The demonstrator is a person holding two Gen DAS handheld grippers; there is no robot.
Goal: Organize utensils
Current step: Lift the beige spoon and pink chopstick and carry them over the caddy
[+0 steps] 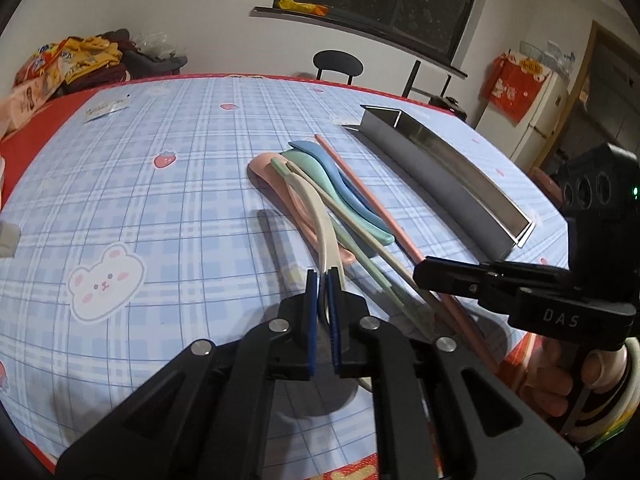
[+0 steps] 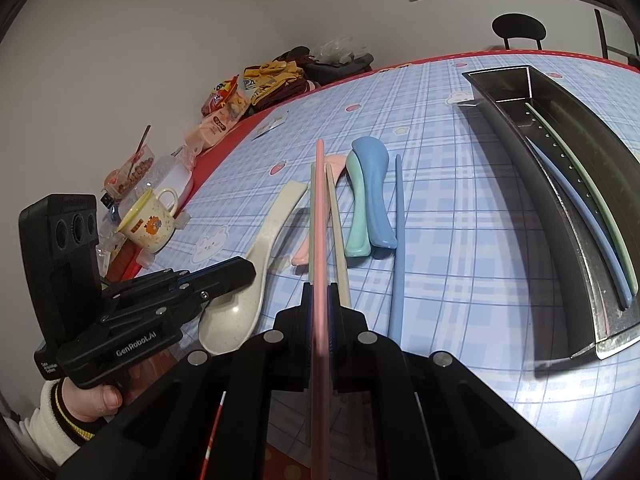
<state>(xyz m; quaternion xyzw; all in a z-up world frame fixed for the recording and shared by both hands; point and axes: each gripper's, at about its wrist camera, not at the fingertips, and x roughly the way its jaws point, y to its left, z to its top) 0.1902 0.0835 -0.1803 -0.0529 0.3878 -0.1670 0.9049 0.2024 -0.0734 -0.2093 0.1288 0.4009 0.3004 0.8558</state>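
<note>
My left gripper (image 1: 322, 280) is shut on the bowl end of a cream spoon (image 1: 322, 216), also seen in the right wrist view (image 2: 256, 252). My right gripper (image 2: 319, 292) is shut on a pink chopstick (image 2: 320, 216), which points away over the pile; it also shows in the left wrist view (image 1: 372, 200). On the cloth lie a blue spoon (image 2: 376, 196), a green spoon (image 2: 356, 216), a pink spoon (image 2: 304, 256), a cream chopstick (image 2: 338, 240), a green chopstick (image 2: 312, 200) and a blue chopstick (image 2: 397, 248). The steel tray (image 2: 516, 152) at right holds a blue chopstick (image 2: 580, 216) and a green chopstick (image 2: 592, 196).
The table has a blue plaid cloth (image 1: 160, 200) with a red border. A yellow-rimmed mug (image 2: 150, 222), snack containers and bags (image 2: 224, 108) crowd the left edge. A black chair (image 1: 338, 66) stands beyond the far edge. The steel tray shows in the left wrist view (image 1: 440, 176) too.
</note>
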